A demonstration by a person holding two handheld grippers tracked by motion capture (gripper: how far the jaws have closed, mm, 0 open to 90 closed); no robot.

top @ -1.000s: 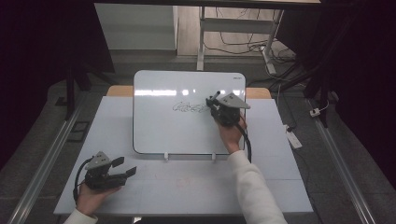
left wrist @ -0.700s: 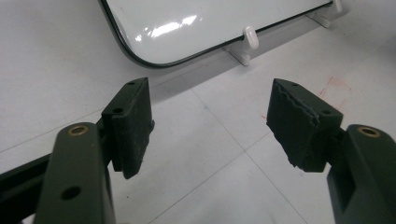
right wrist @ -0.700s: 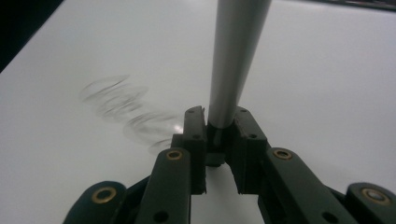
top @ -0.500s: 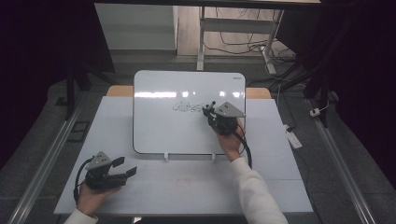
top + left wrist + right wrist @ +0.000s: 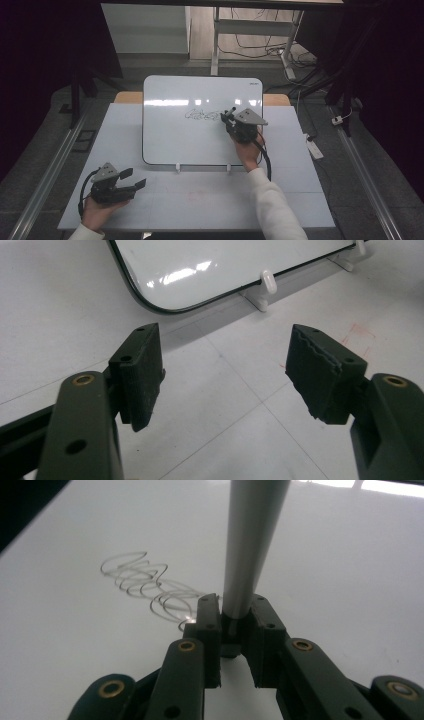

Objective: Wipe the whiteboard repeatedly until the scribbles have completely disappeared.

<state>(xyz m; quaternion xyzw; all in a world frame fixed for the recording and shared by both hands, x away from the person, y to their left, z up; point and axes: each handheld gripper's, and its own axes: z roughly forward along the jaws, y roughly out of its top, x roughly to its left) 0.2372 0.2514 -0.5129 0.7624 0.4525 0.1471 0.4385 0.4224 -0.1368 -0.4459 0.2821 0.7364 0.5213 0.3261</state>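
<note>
We see the right gripper (image 5: pixel 229 116) clenched on a pen (image 5: pixel 250 545), its tip on the whiteboard (image 5: pixel 170 140) at the right end of the scribble (image 5: pixel 202 116). Over the last second it has slid leftward across the board toward those loops, so we judge writing is under way. The left gripper (image 5: pixel 134 179) rests released, below the board's lower left corner.
</note>
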